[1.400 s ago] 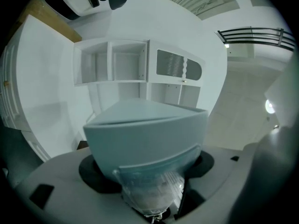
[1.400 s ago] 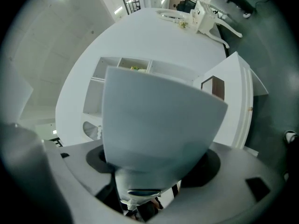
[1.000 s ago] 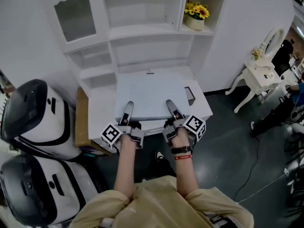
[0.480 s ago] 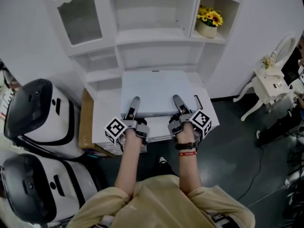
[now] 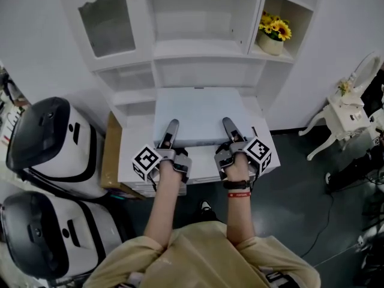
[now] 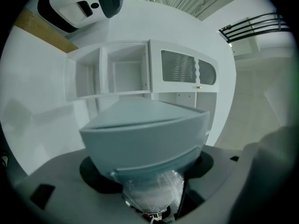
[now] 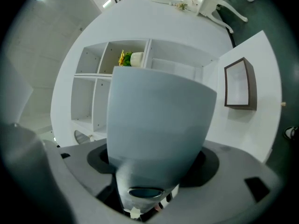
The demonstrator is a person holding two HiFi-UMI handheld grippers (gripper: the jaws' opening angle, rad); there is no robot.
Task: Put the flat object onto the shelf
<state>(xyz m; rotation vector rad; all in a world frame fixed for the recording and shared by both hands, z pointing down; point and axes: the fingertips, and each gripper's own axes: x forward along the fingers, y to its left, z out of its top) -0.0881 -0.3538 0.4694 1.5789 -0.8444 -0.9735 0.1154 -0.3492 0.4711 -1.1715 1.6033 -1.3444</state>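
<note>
A pot of yellow flowers [image 5: 273, 36] sits in the shelf unit's [image 5: 204, 48] far right cubby. The left gripper [image 5: 170, 128] and right gripper [image 5: 230, 126] each clamp the near edge of the flat board [image 5: 201, 113], which is over the white desk [image 5: 133, 140]. Dark floor [image 5: 300, 185] lies to the right.

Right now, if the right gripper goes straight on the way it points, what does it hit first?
The right gripper is shut on the flat grey board, which leads it. The board's far edge would meet the white shelf unit first, probably at its low open compartment, though depth is hard to judge.

shelf unit [image 5: 204, 44] cropped above, white pods [image 5: 60, 161] (left)
</note>
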